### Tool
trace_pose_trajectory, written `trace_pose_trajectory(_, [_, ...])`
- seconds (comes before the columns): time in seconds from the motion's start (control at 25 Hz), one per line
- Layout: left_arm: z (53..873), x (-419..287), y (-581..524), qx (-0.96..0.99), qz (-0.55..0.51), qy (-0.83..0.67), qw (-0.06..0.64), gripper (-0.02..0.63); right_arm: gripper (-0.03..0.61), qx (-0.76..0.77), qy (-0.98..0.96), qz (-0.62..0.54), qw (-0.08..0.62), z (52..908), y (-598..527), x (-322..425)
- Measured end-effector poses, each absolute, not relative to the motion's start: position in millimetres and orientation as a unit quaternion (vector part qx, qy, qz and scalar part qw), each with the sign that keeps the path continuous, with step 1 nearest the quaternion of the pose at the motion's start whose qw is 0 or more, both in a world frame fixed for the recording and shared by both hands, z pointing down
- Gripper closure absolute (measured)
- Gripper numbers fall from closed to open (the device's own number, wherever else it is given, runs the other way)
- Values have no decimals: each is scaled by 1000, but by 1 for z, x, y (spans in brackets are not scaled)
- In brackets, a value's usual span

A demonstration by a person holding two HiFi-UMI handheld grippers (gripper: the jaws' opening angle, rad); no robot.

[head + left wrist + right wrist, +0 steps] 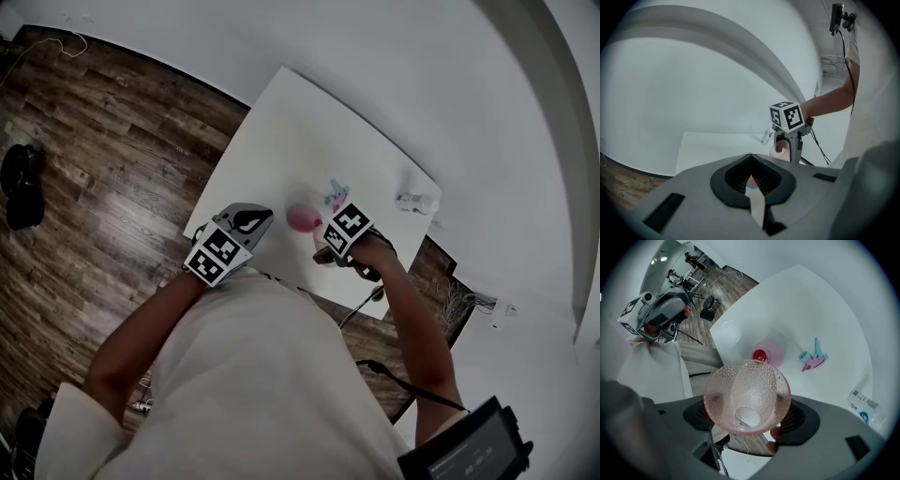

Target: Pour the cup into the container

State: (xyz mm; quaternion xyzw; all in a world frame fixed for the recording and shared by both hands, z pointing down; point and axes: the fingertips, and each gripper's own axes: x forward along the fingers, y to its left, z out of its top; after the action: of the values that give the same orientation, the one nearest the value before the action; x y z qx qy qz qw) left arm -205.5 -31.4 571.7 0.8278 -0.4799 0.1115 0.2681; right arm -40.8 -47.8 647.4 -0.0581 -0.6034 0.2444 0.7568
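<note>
One cup (747, 397), one pink container (774, 352), one bottle (865, 406), one teal-and-pink piece (813, 358), one table (801, 305)

Container (302, 218) on table (300, 131), clips (335, 194) just beside

Clearance on table (309, 131)
From the pink container (302, 217) I see open surface at 12 o'clock; clips (335, 192) crowd 1 o'clock, bottle (415, 202) lies farther off at 3.

Our bare, lab-like room: white table (281, 131) under our fingers (251, 221), wood-look floor (103, 159) and blank white wall (422, 75) beyond them.
</note>
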Motion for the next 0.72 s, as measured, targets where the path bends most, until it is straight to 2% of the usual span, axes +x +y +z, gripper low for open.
trace_pose_trajectory(0.72, [575, -207, -33, 827, 108, -481, 270, 603, 199, -66, -592, 246, 765, 646, -45, -37])
